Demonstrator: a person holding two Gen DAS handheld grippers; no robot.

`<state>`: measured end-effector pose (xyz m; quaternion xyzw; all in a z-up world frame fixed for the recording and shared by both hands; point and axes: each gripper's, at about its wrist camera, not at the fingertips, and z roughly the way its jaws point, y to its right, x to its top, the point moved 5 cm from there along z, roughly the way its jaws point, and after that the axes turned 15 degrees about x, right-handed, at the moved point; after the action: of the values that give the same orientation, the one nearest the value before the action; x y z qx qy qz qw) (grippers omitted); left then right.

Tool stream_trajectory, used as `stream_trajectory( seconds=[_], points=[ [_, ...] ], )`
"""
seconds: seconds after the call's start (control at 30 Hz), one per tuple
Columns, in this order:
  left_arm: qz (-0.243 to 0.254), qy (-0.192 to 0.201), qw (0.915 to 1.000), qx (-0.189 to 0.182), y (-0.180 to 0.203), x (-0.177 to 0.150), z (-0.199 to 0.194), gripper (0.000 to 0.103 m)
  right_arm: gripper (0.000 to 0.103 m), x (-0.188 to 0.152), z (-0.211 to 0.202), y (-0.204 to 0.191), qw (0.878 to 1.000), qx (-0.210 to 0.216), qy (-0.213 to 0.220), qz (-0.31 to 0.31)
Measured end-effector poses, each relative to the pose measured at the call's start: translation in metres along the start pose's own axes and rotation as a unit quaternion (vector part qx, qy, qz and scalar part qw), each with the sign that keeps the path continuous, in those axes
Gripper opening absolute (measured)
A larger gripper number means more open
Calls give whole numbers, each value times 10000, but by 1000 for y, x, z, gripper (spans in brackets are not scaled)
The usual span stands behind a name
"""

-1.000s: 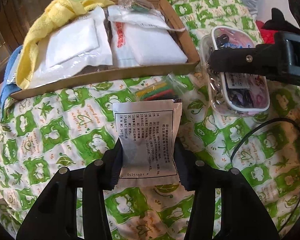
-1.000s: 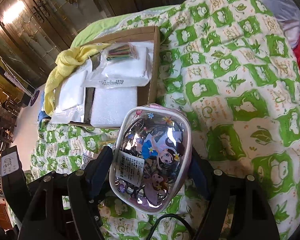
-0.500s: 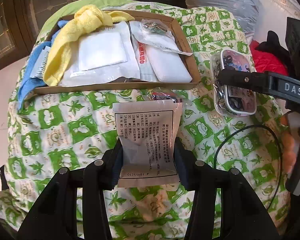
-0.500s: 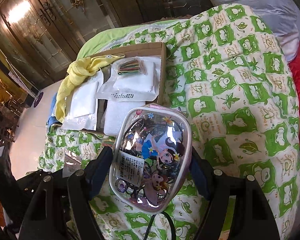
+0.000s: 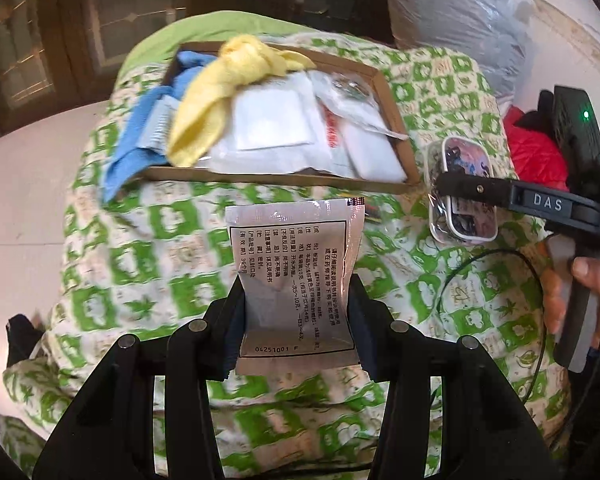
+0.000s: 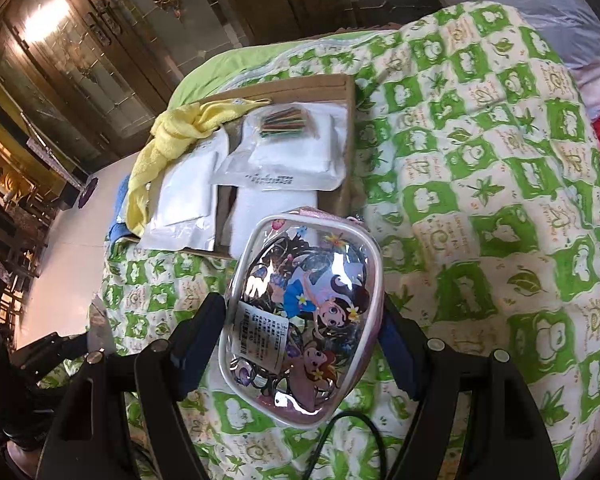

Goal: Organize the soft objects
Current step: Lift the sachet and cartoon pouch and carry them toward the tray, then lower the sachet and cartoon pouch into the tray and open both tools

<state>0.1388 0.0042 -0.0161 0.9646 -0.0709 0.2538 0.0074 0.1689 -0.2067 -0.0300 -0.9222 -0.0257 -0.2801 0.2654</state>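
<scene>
- Two hand-held grippers grip: left hand-held gripper (image 5: 296, 320) clamps a foil sachet (image 5: 294, 276); right hand-held gripper (image 6: 300, 336) clamps a cartoon pouch (image 6: 304, 320), above the bed quilt (image 6: 480, 184).
- Only the left view shows a blue cloth (image 5: 140, 136) in the cardboard tray (image 5: 396, 120); a yellow towel (image 6: 168, 140) hides it elsewhere.

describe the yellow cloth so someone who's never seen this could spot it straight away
On the green-and-white patterned quilt lies a shallow cardboard tray of flat white packets. The yellow cloth is bunched over the tray's left end, beside a blue cloth. It is the only yellow, fluffy, knotted-looking thing there.
</scene>
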Motion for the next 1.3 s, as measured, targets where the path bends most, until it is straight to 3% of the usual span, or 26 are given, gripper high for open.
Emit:
stream_trajectory(
  seconds=[0.23, 0.37, 0.53, 0.7, 0.83, 1.0, 1.13, 1.3],
  points=[
    [-185, -111, 9998, 0, -6, 7, 4, 46, 75, 2, 17, -14, 9997, 125, -154, -161],
    [-286, -45, 9995, -111, -8, 28, -2, 46, 75, 2, 28, -22, 9990, 181, -358, -219],
    [-327, 69, 9994, -112, -10, 54, -14, 46, 75, 13, 23, -31, 9988, 112, -293, -387],
    [-260, 174, 9995, -44, -14, 60, -23, 46, 75, 26, 29, -43, 9979, 89, -336, -545],
    [-273, 68, 9996, 52, -20, 61, -12, 46, 75, 27, 34, -52, 9974, 170, -298, -637],
    [-315, 1, 9995, -82, -19, 71, 5, 46, 75, 23, 40, -41, 9977, 147, -404, -526],
    [-209, -99, 9996, -187, -10, 88, 21, 46, 75, 34, 38, -30, 9982, 41, -367, -473],
    [25, -192, 9997, -154, 7, 112, 40, 46, 75, 52, 53, -35, 9959, 98, -625, -647]
  ],
)
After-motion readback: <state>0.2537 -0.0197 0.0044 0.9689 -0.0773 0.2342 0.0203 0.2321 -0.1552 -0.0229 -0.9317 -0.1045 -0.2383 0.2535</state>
